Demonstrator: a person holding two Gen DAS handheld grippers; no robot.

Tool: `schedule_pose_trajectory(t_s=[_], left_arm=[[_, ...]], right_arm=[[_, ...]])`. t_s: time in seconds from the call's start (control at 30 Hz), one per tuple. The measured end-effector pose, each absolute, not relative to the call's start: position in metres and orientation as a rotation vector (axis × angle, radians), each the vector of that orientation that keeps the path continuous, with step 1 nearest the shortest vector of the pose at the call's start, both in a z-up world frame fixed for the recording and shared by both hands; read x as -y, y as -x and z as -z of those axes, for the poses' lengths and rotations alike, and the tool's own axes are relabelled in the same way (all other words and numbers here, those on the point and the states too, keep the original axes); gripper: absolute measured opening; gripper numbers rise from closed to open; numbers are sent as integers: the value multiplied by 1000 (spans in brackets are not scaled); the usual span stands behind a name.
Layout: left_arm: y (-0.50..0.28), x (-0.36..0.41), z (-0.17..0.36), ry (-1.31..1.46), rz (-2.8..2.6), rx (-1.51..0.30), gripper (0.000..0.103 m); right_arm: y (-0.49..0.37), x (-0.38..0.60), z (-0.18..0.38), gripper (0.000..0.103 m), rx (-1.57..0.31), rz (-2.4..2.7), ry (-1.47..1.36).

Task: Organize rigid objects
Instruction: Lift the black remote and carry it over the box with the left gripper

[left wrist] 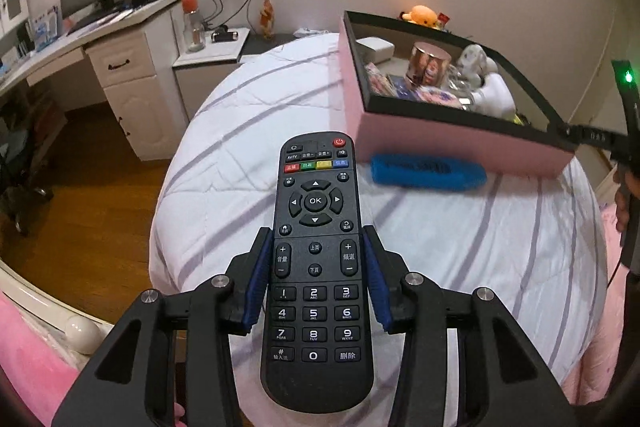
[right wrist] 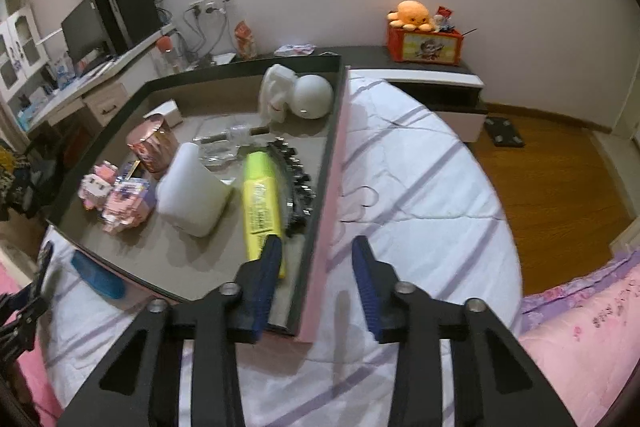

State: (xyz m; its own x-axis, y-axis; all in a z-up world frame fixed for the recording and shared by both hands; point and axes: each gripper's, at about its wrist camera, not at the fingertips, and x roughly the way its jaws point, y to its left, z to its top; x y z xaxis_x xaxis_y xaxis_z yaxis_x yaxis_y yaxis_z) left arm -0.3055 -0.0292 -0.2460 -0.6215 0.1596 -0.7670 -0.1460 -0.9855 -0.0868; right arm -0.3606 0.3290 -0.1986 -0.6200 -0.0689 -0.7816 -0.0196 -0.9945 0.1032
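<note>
Left gripper (left wrist: 318, 267) clamps TV remote (left wrist: 316, 267) mid-body, carried above bed (left wrist: 480, 247). Pink box (left wrist: 460, 143) at 1 o'clock. Right gripper (right wrist: 318, 259) open, empty, straddling box wall. Judged next: carry remote over rim, release inside.

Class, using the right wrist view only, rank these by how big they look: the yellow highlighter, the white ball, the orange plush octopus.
1. yellow highlighter, though it lies nearest the camera
2. white ball
3. orange plush octopus, farthest away, so true size is unsure

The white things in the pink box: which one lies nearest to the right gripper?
The white cylinder roll, lying beside the yellow highlighter. The white round ball and white cloth sit at the box's far end.
</note>
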Motion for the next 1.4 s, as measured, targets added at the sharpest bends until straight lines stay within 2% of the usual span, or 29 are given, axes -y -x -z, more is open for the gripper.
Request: schedule_pose_trajectory(t_s=[0.07, 0.2, 0.53, 0.67, 1.4], left_arm=[[313, 31, 251, 1303, -2690, 17, 44], [323, 35, 263, 1329, -2676, 48, 44], [340, 34, 262, 1293, -2676, 66, 44], [340, 37, 253, 1261, -2669, 111, 44], [364, -32, 162, 1004, -2647, -82, 44]], right_arm=[[365, -324, 201, 15, 114, 2788, -1375], [370, -318, 202, 14, 42, 2800, -1403], [373, -320, 204, 14, 56, 2787, -1417], [373, -321, 204, 14, 54, 2786, -1411], [374, -320, 203, 14, 31, 2778, -1412]])
